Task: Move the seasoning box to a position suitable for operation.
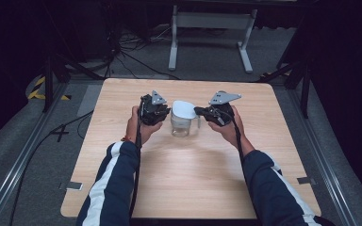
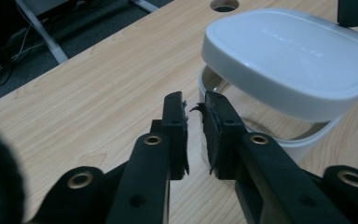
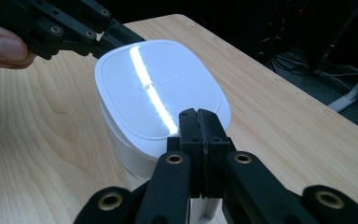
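A clear jug (image 1: pixel 181 126) with a white lid (image 1: pixel 184 109) stands mid-table. The lid (image 2: pixel 289 60) sits askew, raised off the rim on my left gripper's side. My left gripper (image 1: pixel 167 112) is just left of the jug. Its jaws (image 2: pixel 195 105) stand a narrow gap apart with nothing between them, close to the jug's rim (image 2: pixel 213 83). My right gripper (image 1: pixel 199 110) comes in from the right. Its jaws (image 3: pixel 198 114) are shut tight, with their tips over the near edge of the lid (image 3: pixel 154 88). The jug's wall (image 3: pixel 121 144) shows below the lid, and the left gripper (image 3: pixel 116 37) shows beyond it.
The wooden table (image 1: pixel 188 179) has rounded far corners and a round hole (image 2: pixel 223 4) near its far edge. Past it stand a white desk frame (image 1: pixel 212 37) and floor cables (image 1: pixel 136 66). Metal rails (image 1: pixel 23 155) run along both sides.
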`<state>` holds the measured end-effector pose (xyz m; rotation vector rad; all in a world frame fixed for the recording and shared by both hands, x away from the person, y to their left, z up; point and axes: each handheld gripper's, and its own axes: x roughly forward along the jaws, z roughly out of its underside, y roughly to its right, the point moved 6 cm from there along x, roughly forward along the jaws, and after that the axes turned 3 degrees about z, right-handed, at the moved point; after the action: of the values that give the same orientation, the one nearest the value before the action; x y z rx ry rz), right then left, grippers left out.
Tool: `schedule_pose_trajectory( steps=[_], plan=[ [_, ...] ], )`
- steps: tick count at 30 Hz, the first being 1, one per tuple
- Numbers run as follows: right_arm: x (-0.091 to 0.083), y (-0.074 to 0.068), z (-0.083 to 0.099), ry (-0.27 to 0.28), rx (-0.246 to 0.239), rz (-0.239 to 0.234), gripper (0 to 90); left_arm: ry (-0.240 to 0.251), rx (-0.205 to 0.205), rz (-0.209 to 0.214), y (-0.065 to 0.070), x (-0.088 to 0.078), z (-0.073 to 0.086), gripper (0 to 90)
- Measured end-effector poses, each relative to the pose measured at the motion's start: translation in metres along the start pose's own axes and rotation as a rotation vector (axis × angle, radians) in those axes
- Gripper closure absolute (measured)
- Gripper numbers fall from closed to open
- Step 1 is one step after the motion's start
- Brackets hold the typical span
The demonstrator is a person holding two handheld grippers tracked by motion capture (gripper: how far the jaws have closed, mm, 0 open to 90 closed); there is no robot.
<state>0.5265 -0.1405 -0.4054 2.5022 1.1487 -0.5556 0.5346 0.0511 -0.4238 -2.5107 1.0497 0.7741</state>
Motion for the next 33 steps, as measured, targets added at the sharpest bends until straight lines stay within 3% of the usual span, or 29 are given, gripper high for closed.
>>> schedule_pose_trajectory(
  steps=[4,13,21,26,33],
  plan=[
    [0.0,0.0,0.001,0.001,0.0,-0.001,90.0,-0.003,0.033,0.014,0.005,0.002,-0.002,89.6],
    [0.001,0.002,0.003,-0.01,-0.003,0.007,90.0,0.016,0.043,0.023,0.008,-0.001,-0.008,89.8],
    [0.001,0.002,0.004,-0.018,-0.012,0.008,90.0,0.06,0.066,0.012,0.014,-0.01,-0.026,89.6],
    [0.001,0.002,0.005,-0.025,-0.015,0.009,90.0,0.08,0.099,0.018,0.023,-0.013,-0.039,89.5],
    [-0.005,0.0,0.01,-0.037,-0.029,0.008,90.0,0.091,0.106,0.038,0.035,-0.011,-0.05,89.0]
  ],
)
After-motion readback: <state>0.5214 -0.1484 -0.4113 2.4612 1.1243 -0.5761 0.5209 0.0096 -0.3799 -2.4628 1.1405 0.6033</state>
